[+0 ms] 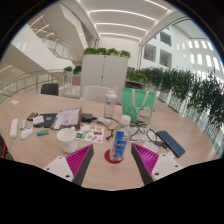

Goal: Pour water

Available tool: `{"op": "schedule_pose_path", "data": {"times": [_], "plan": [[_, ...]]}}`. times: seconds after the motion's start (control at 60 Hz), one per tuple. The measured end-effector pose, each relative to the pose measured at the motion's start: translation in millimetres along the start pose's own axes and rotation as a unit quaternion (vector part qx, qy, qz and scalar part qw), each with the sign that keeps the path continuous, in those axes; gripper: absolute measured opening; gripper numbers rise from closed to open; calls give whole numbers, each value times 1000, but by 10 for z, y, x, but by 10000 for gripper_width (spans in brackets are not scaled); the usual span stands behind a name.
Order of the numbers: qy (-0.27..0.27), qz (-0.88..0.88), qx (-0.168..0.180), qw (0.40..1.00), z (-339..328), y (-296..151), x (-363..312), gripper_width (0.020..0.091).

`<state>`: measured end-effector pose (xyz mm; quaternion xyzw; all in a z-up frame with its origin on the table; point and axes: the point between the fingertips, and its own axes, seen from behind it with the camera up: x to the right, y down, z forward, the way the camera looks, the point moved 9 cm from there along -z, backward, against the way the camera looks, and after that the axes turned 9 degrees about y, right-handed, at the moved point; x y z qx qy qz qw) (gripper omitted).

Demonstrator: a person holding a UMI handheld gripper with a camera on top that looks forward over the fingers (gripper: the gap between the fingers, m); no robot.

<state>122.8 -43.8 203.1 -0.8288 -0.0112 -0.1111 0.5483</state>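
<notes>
A blue patterned cup [118, 143] stands upright on a round red coaster [115, 157] on the wooden table [110, 178]. It sits between the tips of my gripper [113, 148], with a gap at each side. The gripper is open, and its magenta pads [80, 160] are spread wide and touch nothing. Beyond the cup, near the middle of the table, stands a clear plastic bottle [110, 104].
A green translucent container [135, 101] stands right of the bottle. A dark flat device [170, 143] lies to the right, with black cables [148, 132] beside it. Papers and small white items [30, 125] lie scattered at the left. Chairs [50, 89] stand behind the table.
</notes>
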Motion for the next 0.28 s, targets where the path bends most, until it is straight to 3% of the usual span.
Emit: {"op": "schedule_pose_path", "data": {"times": [0.283], "plan": [[17, 14, -23, 1000, -1606, -170, -583, 847]]}}
